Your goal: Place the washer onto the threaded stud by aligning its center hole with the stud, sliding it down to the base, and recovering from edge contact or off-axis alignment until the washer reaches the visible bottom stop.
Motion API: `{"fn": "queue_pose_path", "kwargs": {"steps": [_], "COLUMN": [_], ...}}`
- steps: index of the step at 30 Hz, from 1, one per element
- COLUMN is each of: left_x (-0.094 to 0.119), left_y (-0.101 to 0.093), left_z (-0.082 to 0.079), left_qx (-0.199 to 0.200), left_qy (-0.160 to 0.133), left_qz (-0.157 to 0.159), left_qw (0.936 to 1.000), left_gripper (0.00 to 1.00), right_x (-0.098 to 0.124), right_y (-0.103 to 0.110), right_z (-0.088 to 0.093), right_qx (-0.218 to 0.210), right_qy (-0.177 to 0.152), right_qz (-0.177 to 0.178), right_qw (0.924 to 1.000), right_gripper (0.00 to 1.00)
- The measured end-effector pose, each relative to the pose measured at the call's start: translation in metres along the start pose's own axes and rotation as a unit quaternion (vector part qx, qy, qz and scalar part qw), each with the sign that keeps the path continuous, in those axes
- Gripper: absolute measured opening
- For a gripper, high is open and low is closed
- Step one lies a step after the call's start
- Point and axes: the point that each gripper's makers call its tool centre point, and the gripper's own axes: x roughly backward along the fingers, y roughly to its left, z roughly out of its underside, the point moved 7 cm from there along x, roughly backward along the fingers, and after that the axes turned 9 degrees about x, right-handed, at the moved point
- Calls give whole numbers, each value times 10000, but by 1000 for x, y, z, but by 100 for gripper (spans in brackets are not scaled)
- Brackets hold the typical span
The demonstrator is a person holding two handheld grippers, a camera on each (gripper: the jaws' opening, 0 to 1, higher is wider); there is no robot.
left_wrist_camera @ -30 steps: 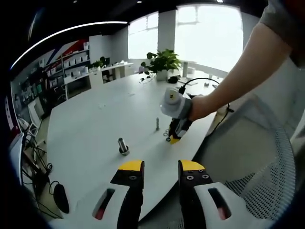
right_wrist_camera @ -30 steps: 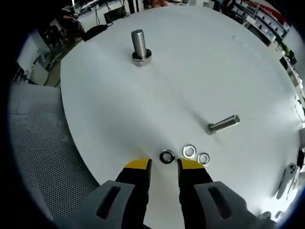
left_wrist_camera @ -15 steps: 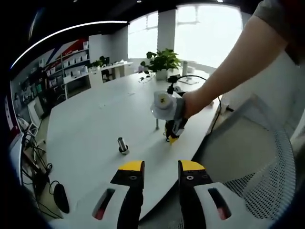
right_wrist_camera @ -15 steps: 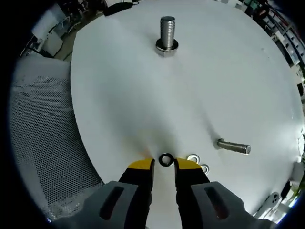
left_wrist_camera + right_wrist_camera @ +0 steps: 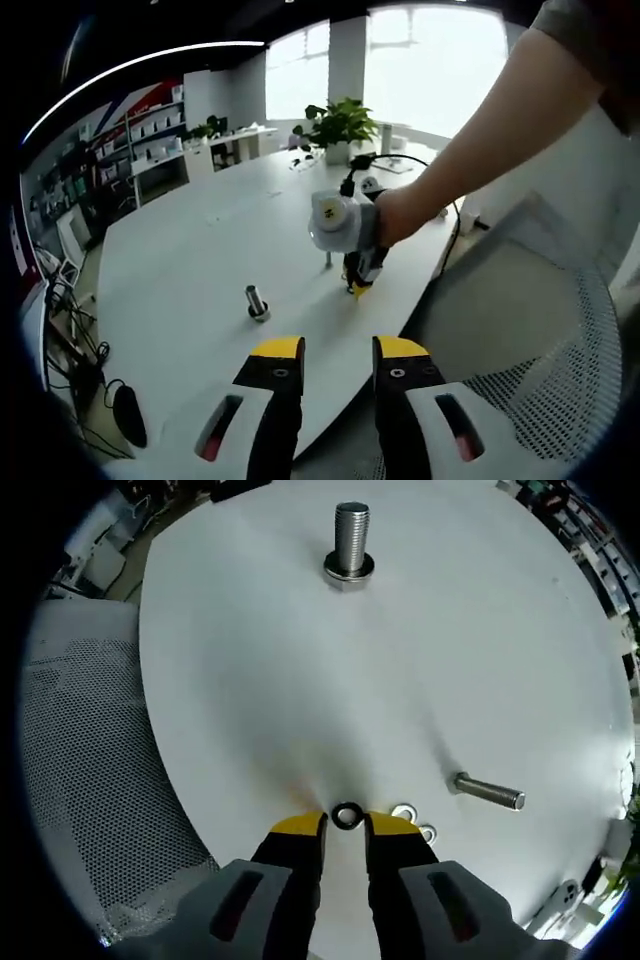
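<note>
A white table (image 5: 190,260) stands in a bright office. In the left gripper view, your left gripper (image 5: 338,350) hovers with its jaws spread and nothing between them, and the right gripper (image 5: 356,285) tips down beside a stud (image 5: 257,303). In the right gripper view, your right gripper (image 5: 345,826) has the dark washer (image 5: 346,815) between its tips; I cannot tell if it pinches it. Two more washers (image 5: 415,821) lie just beside, and the upright stud (image 5: 350,542) is well apart.

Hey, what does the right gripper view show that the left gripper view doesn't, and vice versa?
Right gripper view: a dark washer at the right claw's tips, silver washers beside it. Left gripper view: the left claw, a potted plant, shelves, a person's hand holding the right claw. Both: the white table, the upright threaded stud, the thinner stud, a mesh chair.
</note>
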Motion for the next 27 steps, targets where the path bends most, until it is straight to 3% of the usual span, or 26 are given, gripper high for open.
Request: {"fn": "queue_pose_path", "kwargs": {"steps": [7,20,27], "left_x": [1,1,1], "left_y": [1,1,2], "left_z": [-1,-2,-2], "left_qx": [-60,14,27], "left_qy": [-36,-68,-49], "left_qz": [-78,-51,-69], "left_qw": [9999,10000,10000], "left_gripper": [23,24,24], "right_x": [-1,0,-2], "right_y": [0,-3,-1], "right_z": [2,2,-4], "right_qx": [9,-281,-60], "right_qy": [-129,-192,163], "right_qz": [123,-17,47], "right_qw": [9998,9994,9998], "right_gripper": [16,15,15]}}
